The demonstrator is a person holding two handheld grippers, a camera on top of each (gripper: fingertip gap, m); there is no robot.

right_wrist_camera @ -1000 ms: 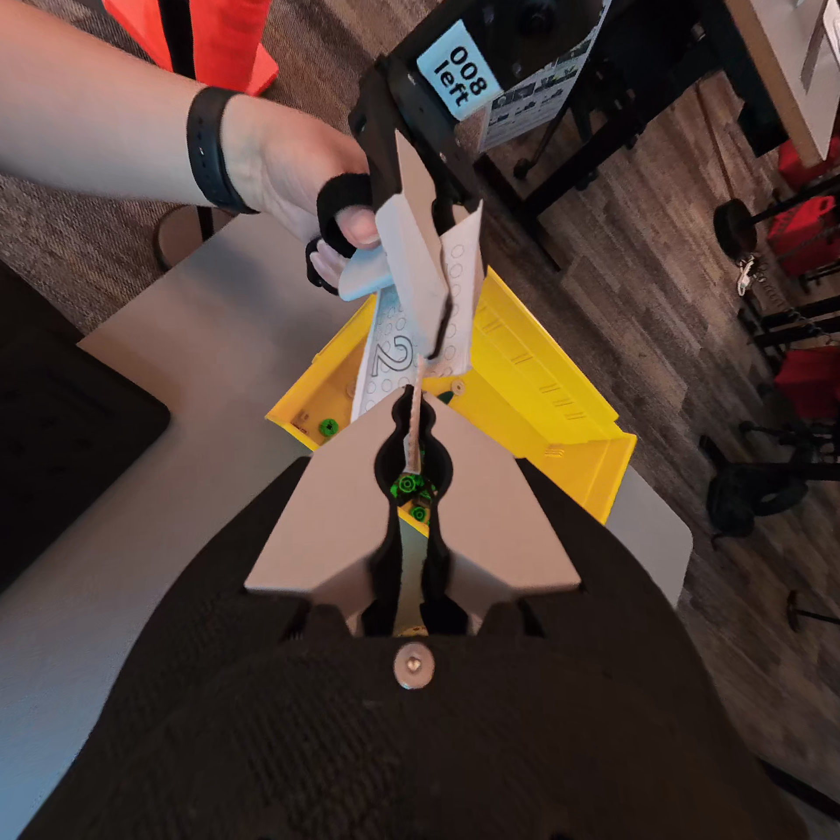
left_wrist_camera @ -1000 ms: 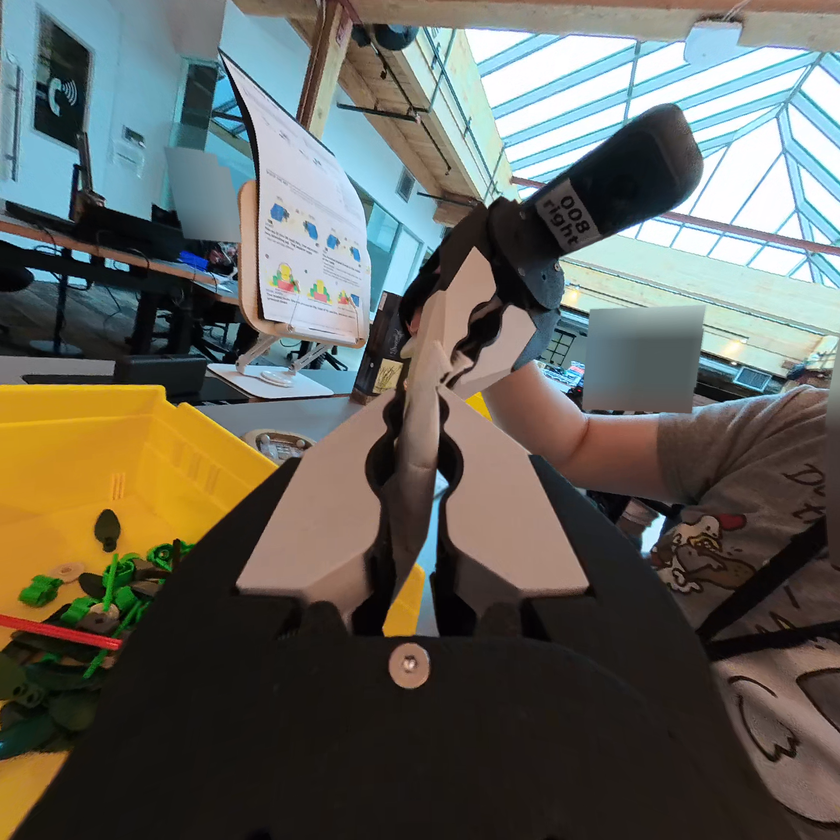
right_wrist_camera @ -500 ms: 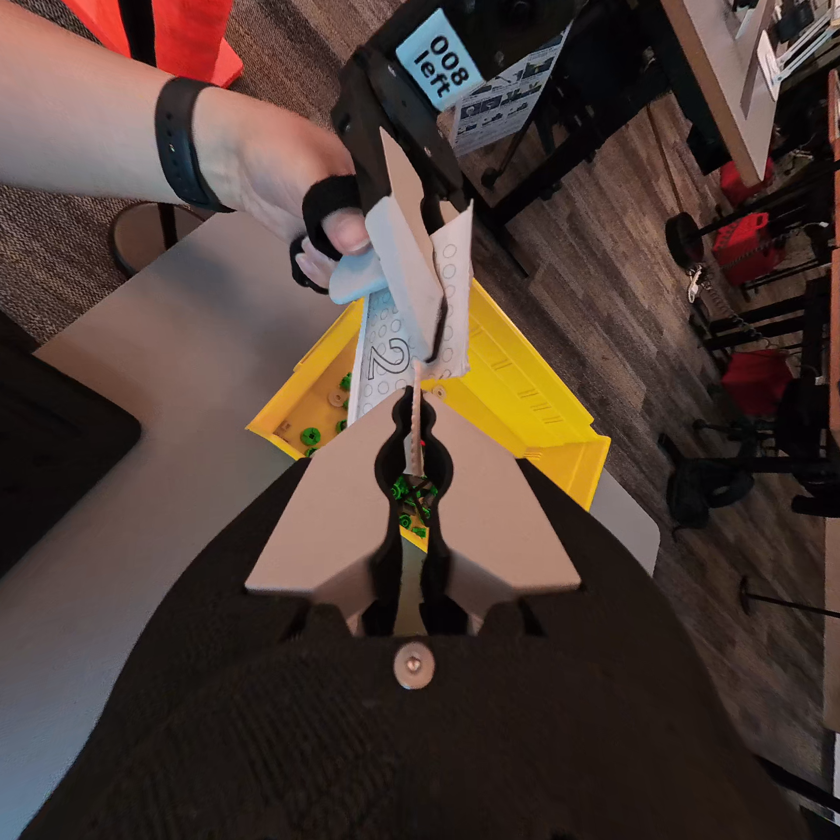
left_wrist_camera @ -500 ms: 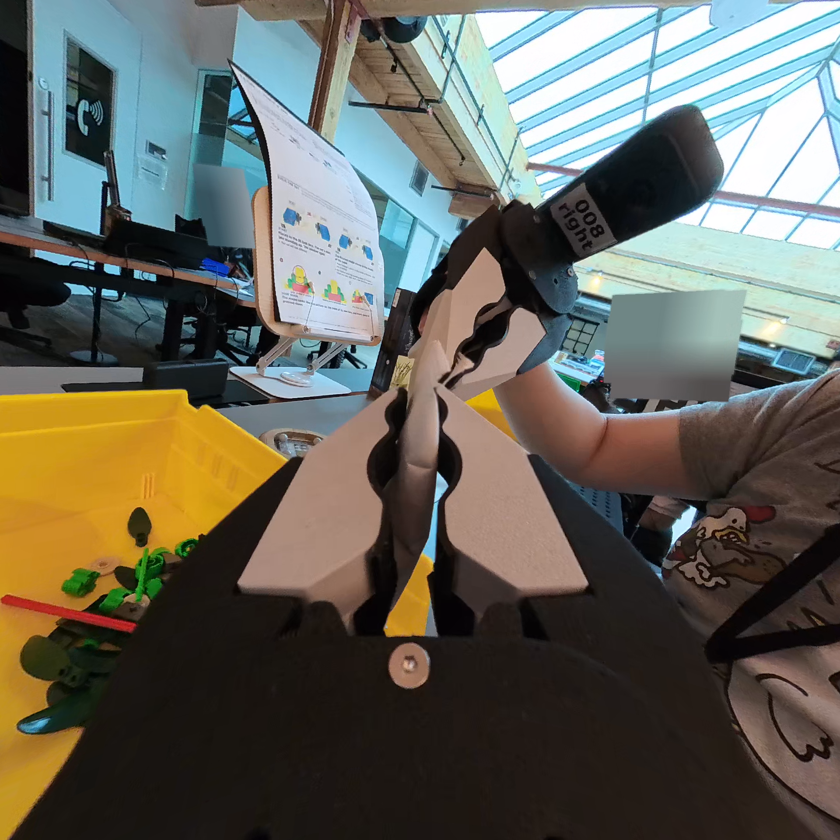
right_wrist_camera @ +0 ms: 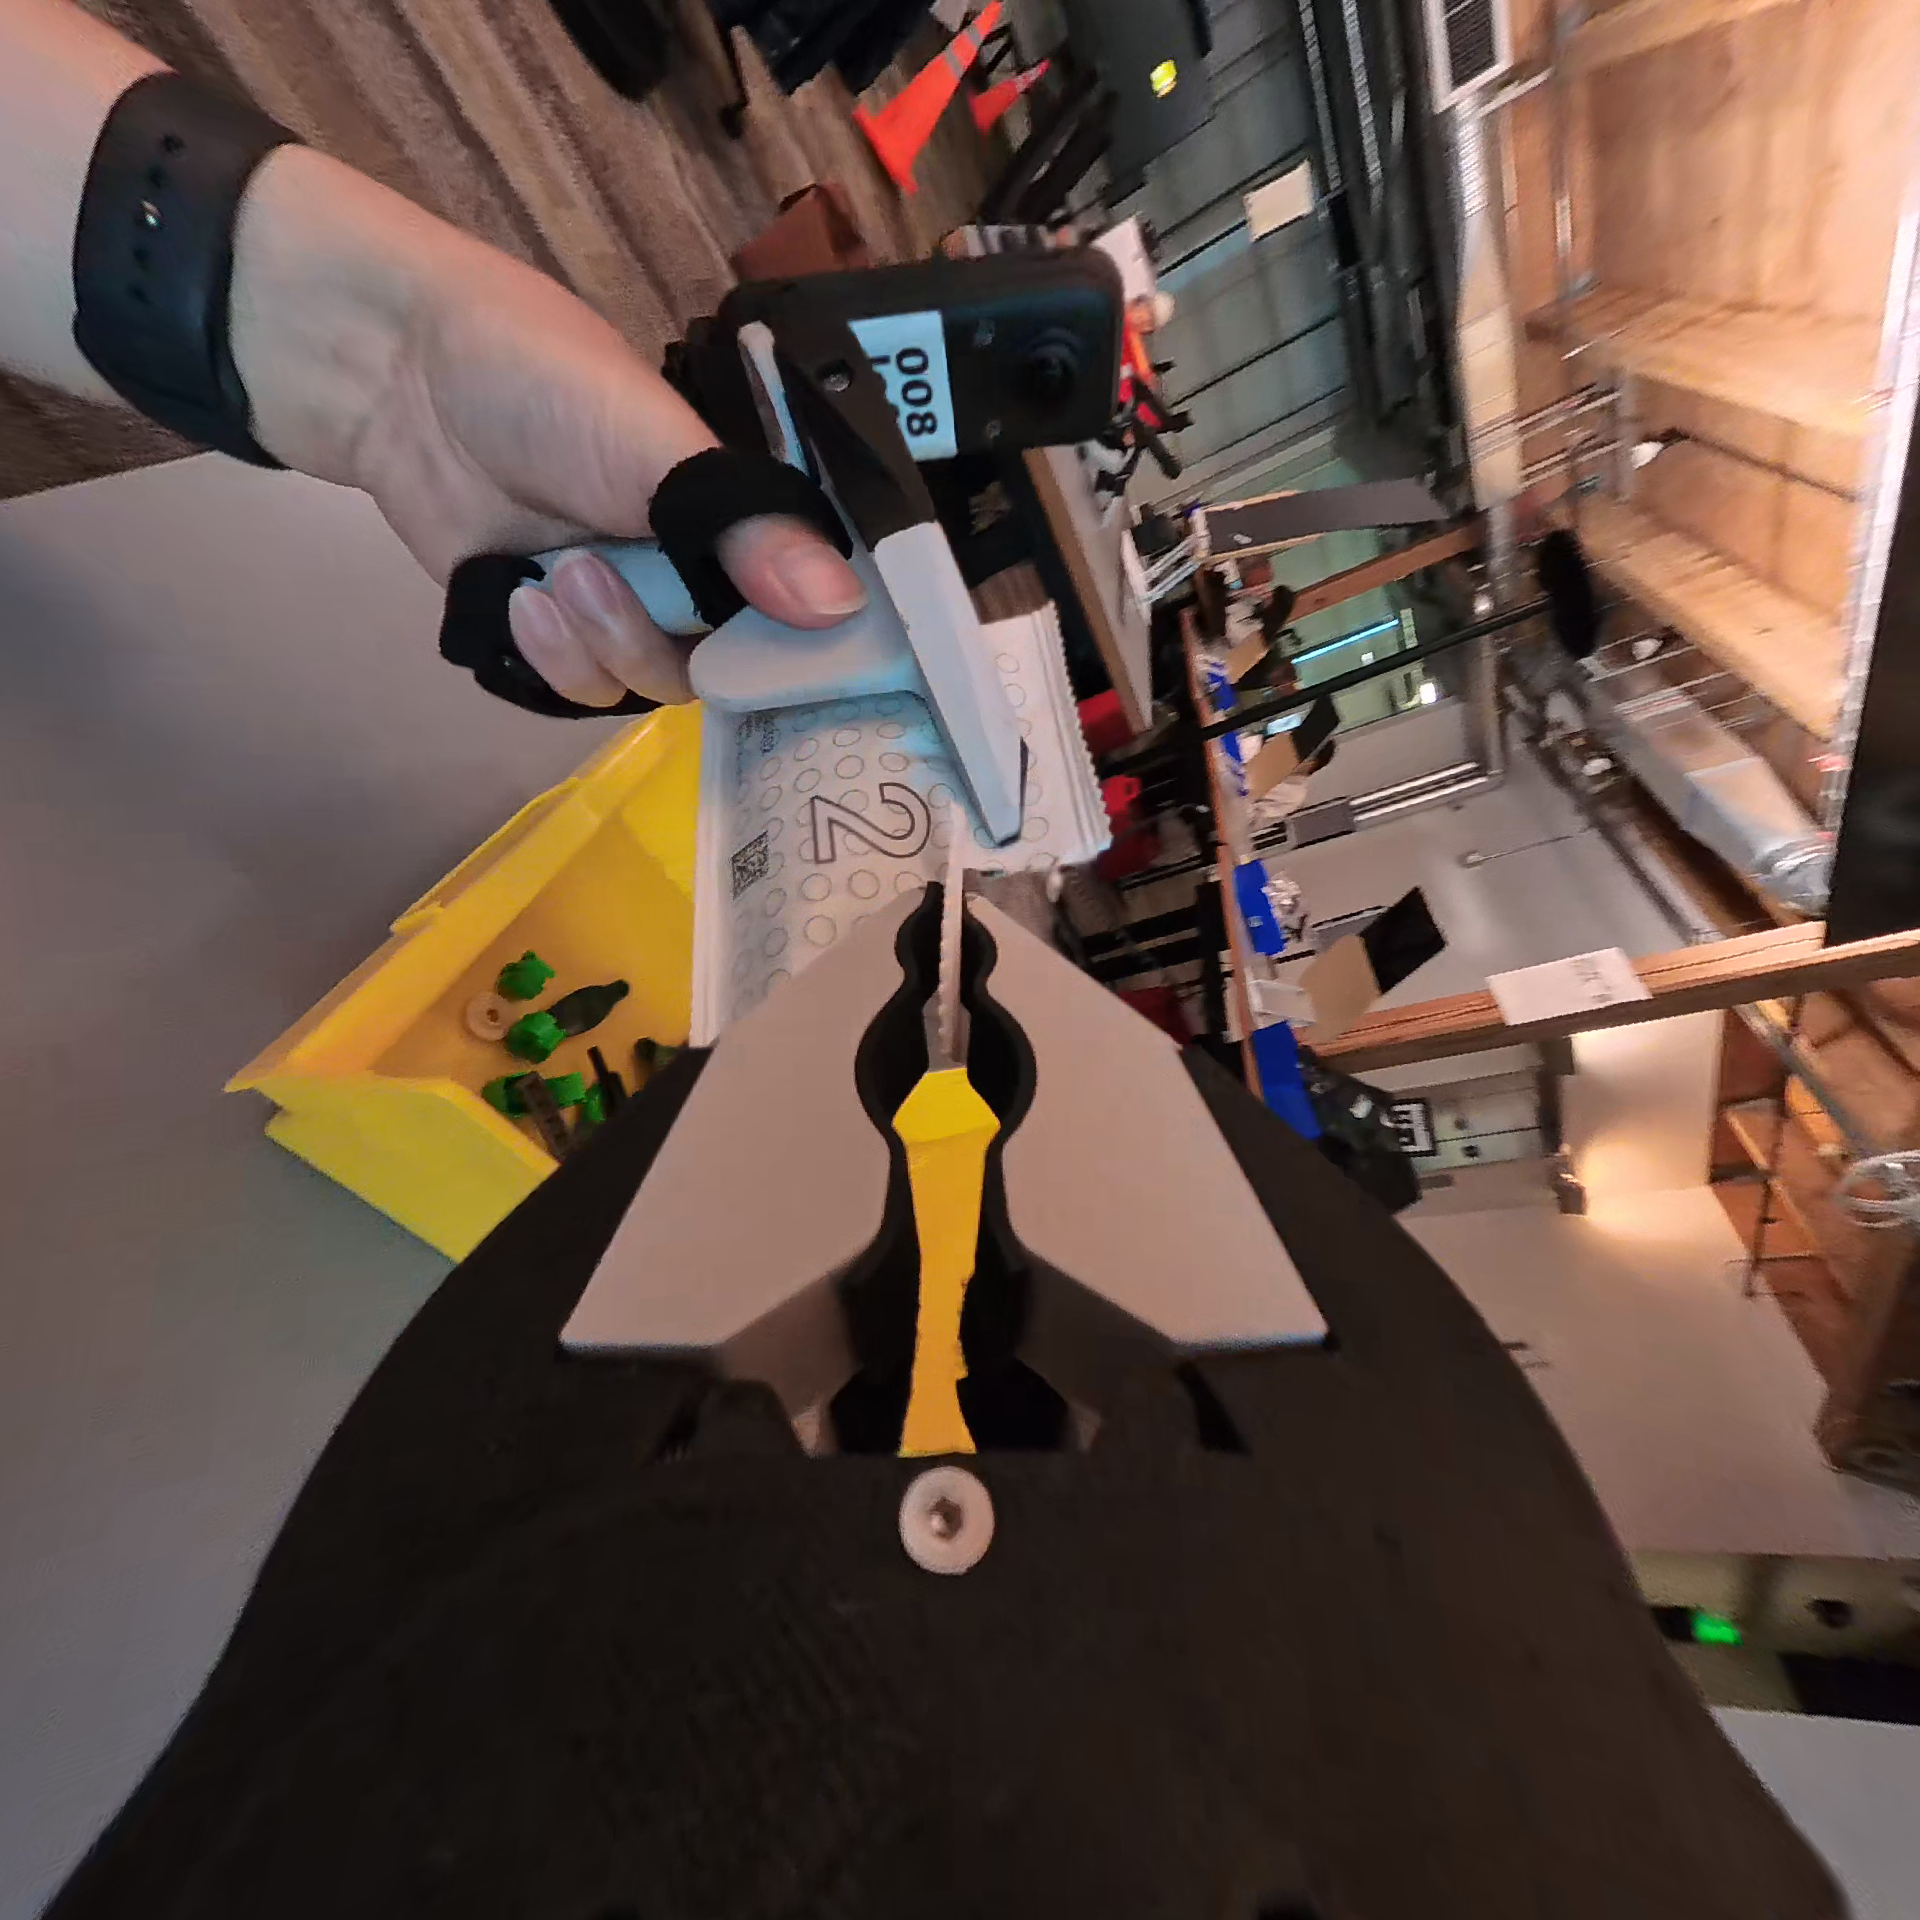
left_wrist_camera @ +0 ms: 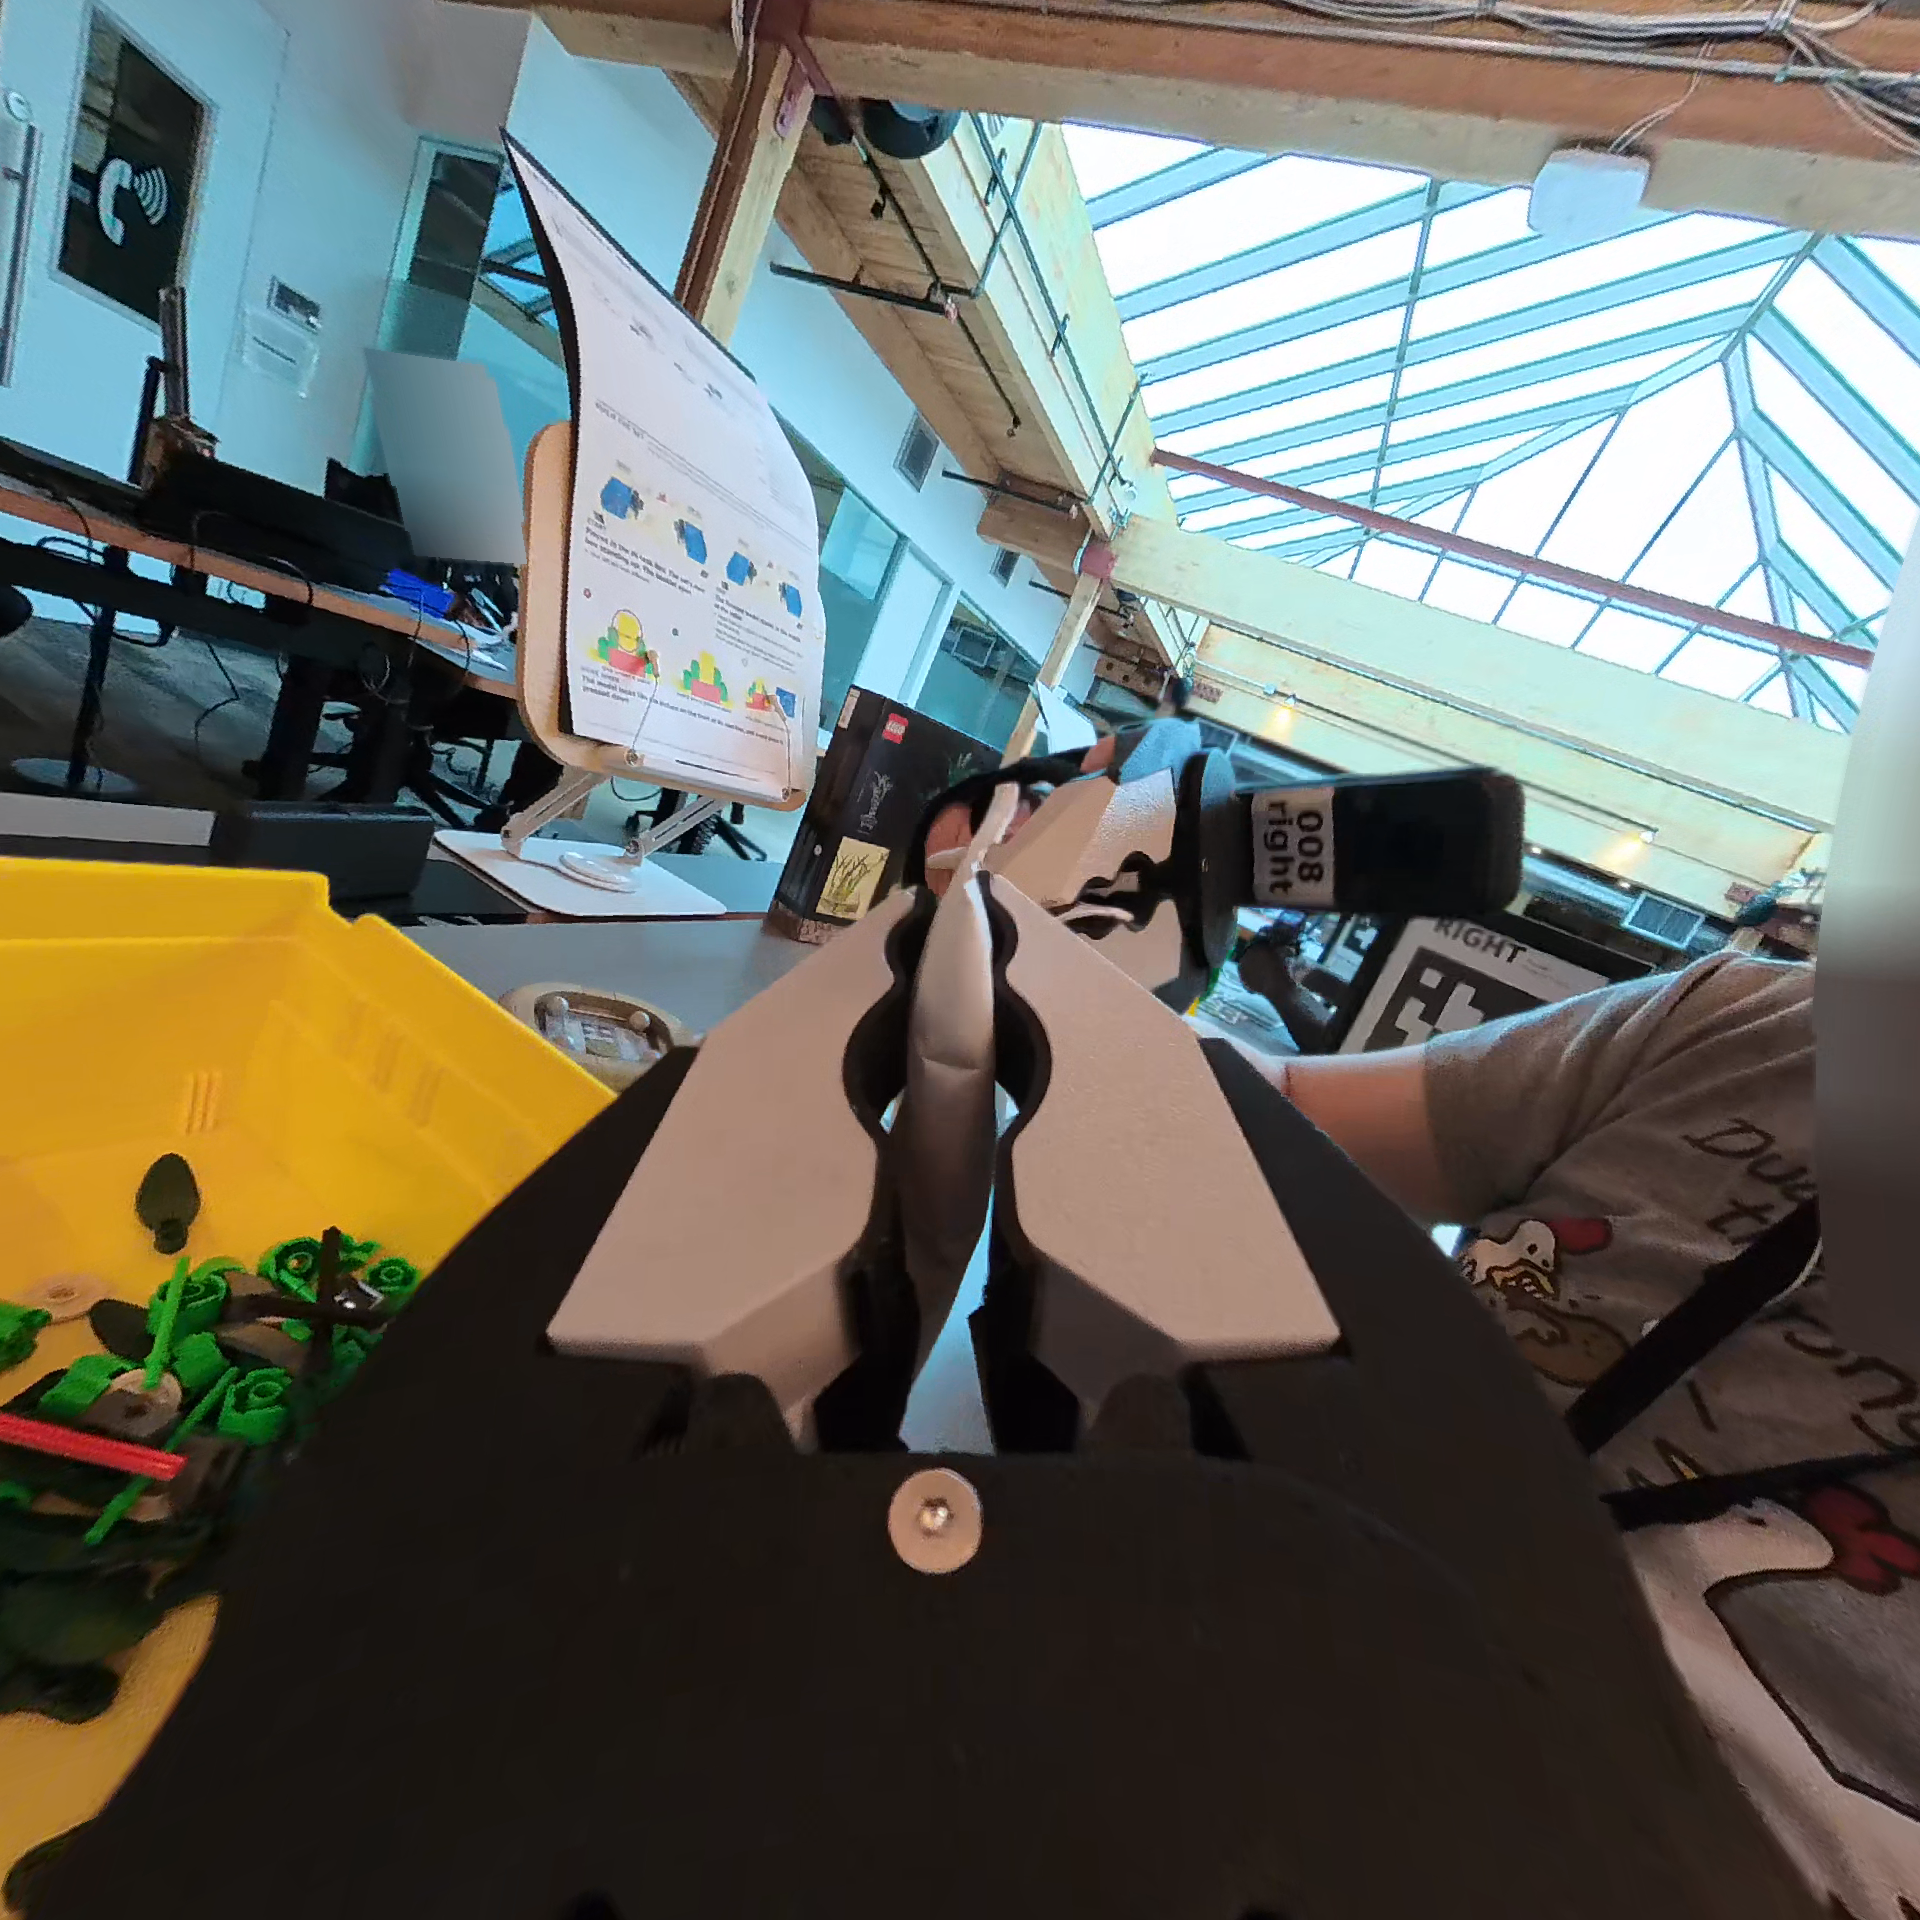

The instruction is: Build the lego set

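Observation:
A white paper parts bag [right_wrist_camera: 831,831] printed with circles hangs over the yellow bin [right_wrist_camera: 416,1091]. Both grippers are shut on it. My left gripper [left_wrist_camera: 951,904] pinches the bag [left_wrist_camera: 945,1049], which runs down between its fingers. My right gripper [right_wrist_camera: 945,904] pinches the bag's serrated edge. In the right wrist view the left gripper [right_wrist_camera: 1003,821] clamps the bag from above, held by a hand. In the left wrist view the right gripper [left_wrist_camera: 1023,842] lies sideways just beyond my fingertips. Green and dark pieces [left_wrist_camera: 208,1340] lie in the bin [left_wrist_camera: 260,1039]; they also show in the right wrist view [right_wrist_camera: 540,1039].
An instruction sheet on a wooden stand [left_wrist_camera: 675,582] and a black box [left_wrist_camera: 873,821] stand on the grey table [right_wrist_camera: 156,831] behind the bin. A small round device [left_wrist_camera: 592,1029] lies by the bin's rim. The person's torso is at the right. Less than 4 cm separates the two grippers' tips.
The right gripper has swung from pointing up to lying sideways, and its view has rolled. Both grippers stay shut on the bag. More of the bag's face now shows.

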